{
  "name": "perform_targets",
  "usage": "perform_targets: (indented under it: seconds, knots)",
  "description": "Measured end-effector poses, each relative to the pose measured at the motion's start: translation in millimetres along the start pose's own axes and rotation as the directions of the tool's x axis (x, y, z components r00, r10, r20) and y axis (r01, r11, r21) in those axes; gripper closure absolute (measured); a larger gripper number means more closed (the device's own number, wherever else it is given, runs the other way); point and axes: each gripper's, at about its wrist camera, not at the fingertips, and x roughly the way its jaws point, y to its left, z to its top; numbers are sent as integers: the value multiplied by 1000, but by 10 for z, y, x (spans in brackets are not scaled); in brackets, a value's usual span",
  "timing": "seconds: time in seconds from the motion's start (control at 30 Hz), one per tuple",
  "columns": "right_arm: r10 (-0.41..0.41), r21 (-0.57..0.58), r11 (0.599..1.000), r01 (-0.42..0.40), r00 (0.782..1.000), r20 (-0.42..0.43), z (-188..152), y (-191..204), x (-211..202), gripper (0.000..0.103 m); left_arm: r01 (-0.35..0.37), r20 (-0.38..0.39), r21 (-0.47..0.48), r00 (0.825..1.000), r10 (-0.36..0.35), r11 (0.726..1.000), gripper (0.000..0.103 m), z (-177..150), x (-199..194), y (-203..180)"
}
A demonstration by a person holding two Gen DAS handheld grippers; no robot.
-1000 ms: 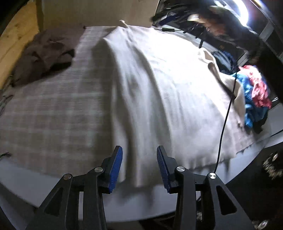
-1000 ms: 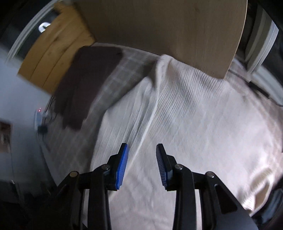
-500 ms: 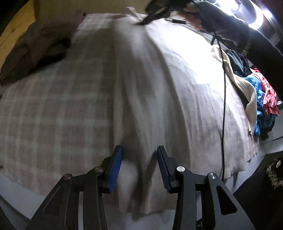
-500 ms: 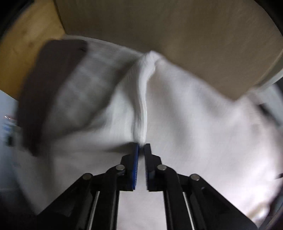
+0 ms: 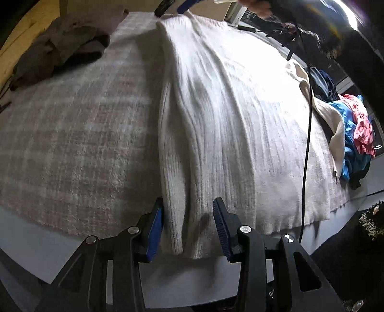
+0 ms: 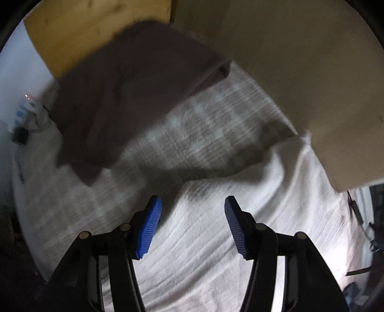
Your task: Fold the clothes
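Observation:
A white ribbed sweater [image 5: 228,120] lies spread on a plaid blanket [image 5: 72,144], its left side folded in as a long ridge. My left gripper [image 5: 188,228] hangs low over the near hem. It is open, and the folded ridge runs between its blue pads without being pinched. In the right wrist view the sweater [image 6: 240,228] fills the lower right. My right gripper [image 6: 192,223] hovers over its edge where it meets the blanket [image 6: 187,134]. Its jaws are opening and nothing is gripped between them. Its blue tip [image 5: 184,3] shows at the sweater's far end.
A crumpled brown garment [image 5: 55,52] lies far left on the blanket, also seen as [image 6: 129,96]. A beige garment [image 5: 336,124] and a pink and blue clothes pile [image 5: 355,134] sit at the right edge. A black cable [image 5: 307,144] hangs over the sweater. The wooden headboard [image 6: 300,60] stands behind.
The right gripper pinched the sweater's ridge half a second ago, has let go and swung left toward the blanket. The left gripper has sunk closer to the hem.

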Motion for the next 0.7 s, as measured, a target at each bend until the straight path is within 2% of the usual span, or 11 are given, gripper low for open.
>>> perform_targets:
  seconds: [0.1,0.13,0.2,0.4,0.47,0.5,0.53,0.57,0.63,0.7]
  knots:
    - [-87,-37,996,85,994,-64,-43,-24,157,52,4,8,5,1000,-4,1000,63,-53,-35,10]
    - [-63,-21,998,62,996,-64,-83,-89,133,54,3,11,9,1000,-3,1000,63,-82,-56,26]
    - [-15,12,1000,16,998,-64,-164,-221,86,68,10,14,4,1000,-10,1000,63,-128,-74,61]
    - [11,44,999,-7,996,-86,-280,-400,108,82,12,20,17,1000,-13,1000,63,-187,-116,91]
    - [26,52,998,-21,996,-80,-284,-405,105,82,10,23,22,1000,-11,1000,65,-194,-122,76]
    - [29,54,998,-24,997,-76,-281,-400,99,82,11,24,24,1000,-12,1000,67,-187,-130,79]
    - [24,45,999,-21,997,-73,-279,-384,90,82,13,25,26,1000,-13,1000,73,-171,-138,90]
    - [20,36,999,-17,997,-70,-276,-368,81,86,15,26,27,1000,-16,1000,85,-172,-151,98]
    - [37,46,998,-34,997,-65,-275,-372,52,95,20,32,22,999,-20,1000,92,5,-61,-7]
    - [58,65,996,-54,997,-53,-271,-394,6,96,32,45,11,998,-33,999,93,-10,-128,35]
